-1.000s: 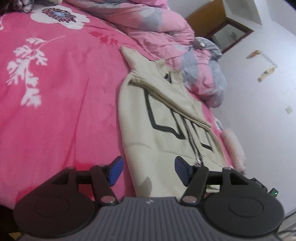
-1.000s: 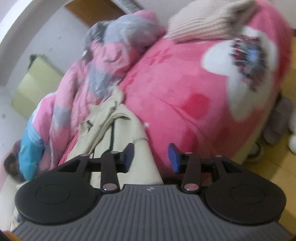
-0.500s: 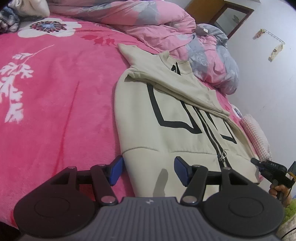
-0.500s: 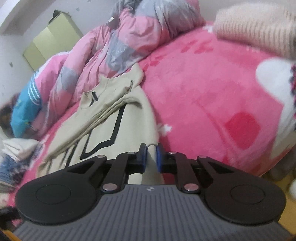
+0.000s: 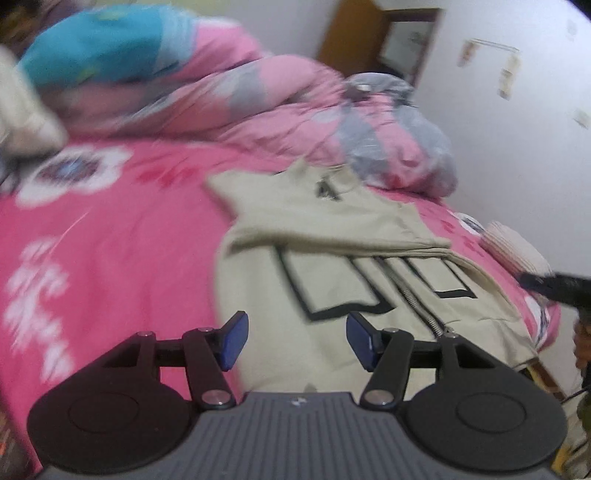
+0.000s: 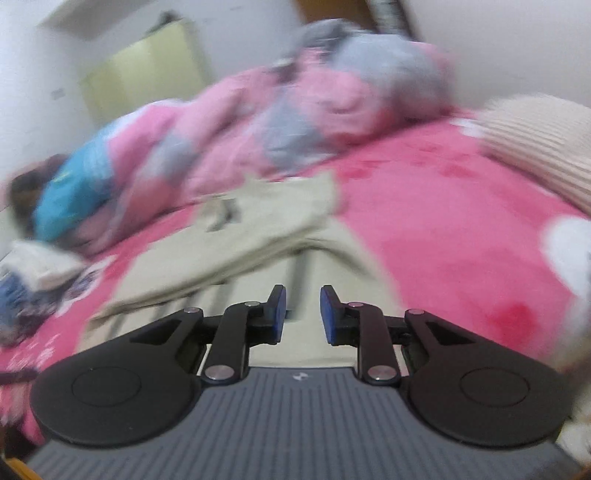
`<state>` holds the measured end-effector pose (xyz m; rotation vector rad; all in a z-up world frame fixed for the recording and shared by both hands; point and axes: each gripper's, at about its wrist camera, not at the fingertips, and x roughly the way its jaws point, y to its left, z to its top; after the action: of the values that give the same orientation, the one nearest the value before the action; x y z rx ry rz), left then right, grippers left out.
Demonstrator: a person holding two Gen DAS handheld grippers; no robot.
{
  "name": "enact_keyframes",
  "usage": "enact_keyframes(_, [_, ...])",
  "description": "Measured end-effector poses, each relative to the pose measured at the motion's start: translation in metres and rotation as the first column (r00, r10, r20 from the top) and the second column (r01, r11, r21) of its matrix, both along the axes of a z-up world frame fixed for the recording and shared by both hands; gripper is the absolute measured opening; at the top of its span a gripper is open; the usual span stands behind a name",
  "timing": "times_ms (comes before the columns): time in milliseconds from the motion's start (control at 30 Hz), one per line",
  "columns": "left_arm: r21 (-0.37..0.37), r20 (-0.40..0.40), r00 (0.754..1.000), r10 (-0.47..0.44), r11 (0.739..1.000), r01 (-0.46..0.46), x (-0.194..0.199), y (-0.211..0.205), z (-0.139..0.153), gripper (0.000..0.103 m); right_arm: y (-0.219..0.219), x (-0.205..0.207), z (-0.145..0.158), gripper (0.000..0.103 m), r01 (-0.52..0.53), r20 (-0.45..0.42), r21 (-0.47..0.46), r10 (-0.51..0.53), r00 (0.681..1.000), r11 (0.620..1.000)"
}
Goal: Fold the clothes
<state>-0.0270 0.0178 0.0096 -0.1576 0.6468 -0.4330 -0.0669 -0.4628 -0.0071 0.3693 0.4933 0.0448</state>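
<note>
A beige zip jacket (image 5: 332,225) with black line print lies flat on the pink bedspread (image 5: 110,229), one sleeve folded across its chest. My left gripper (image 5: 297,326) hovers open over the jacket's hem near its left edge, with nothing between the blue pads. In the right wrist view the jacket (image 6: 258,236) lies ahead, blurred. My right gripper (image 6: 303,301) hangs above the jacket's lower right part; its jaws are opening, and the narrow gap between the pads holds nothing. The right tool's black body (image 5: 554,284) pokes in at the left view's right edge.
A crumpled pink and grey duvet (image 5: 295,103) with a blue cloth (image 5: 99,44) is heaped behind the jacket. A ribbed beige knit (image 6: 535,147) lies at the bed's right. Folded clothes (image 6: 37,266) sit at the left. A wooden door (image 5: 354,33) and white wall stand beyond.
Both views have rolled toward level and pulled back a little from the jacket. The right jaws closed almost fully, then parted again. The left jaws stay wide.
</note>
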Motion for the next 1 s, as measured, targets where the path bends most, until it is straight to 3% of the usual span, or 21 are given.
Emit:
enact_keyframes(133, [0.057,0.005,0.995,-0.099,0.993,0.098,0.013,-0.043,-0.015,0.060,0.053,0.033,-0.011,0.020,-0.176,-0.037,-0.057,0.174,0.984,0.983])
enact_keyframes(233, [0.136,-0.079,0.992,-0.102,0.984,0.112,0.018,-0.064,-0.045,0.061,0.086,0.043,-0.031,0.021,-0.286,-0.118,-0.143,0.271,0.955,0.948])
enact_keyframes(333, [0.199,-0.028,0.993,-0.116,0.973,0.119,0.006,-0.072,-0.040,0.062,0.111,0.041,-0.052,0.022,-0.346,-0.205,-0.258,0.299,0.932,0.902])
enact_keyframes(433, [0.196,0.048,0.987,-0.155,0.970,0.143,-0.003,-0.076,-0.028,0.064,0.116,0.033,-0.028,0.022,-0.341,-0.196,-0.317,0.291,0.937,0.885])
enact_keyframes(533, [0.214,0.048,0.979,-0.200,0.959,0.185,-0.006,-0.089,-0.033,0.070,0.119,0.025,-0.018,0.022,-0.386,-0.164,-0.282,0.352,0.921,0.878])
enact_keyframes(633, [0.305,0.057,0.976,-0.210,0.934,0.184,-0.016,-0.110,-0.050,0.074,0.128,0.031,-0.050,0.022,-0.435,-0.265,-0.245,0.372,0.890,0.867])
enact_keyframes(767, [0.319,0.053,0.975,-0.216,0.929,0.189,-0.019,-0.113,-0.046,0.077,0.131,0.022,-0.050,0.023,-0.418,-0.234,-0.273,0.361,0.903,0.867])
enact_keyframes(933, [0.231,0.036,0.984,-0.176,0.959,0.163,-0.012,-0.100,-0.033,0.079,0.122,0.018,-0.040,0.025,-0.379,-0.212,-0.230,0.333,0.919,0.897])
enact_keyframes(1000, [0.207,0.053,0.986,-0.159,0.967,0.145,-0.008,-0.097,-0.026,0.086,0.117,0.015,-0.033,0.029,-0.342,-0.177,-0.223,0.307,0.935,0.913])
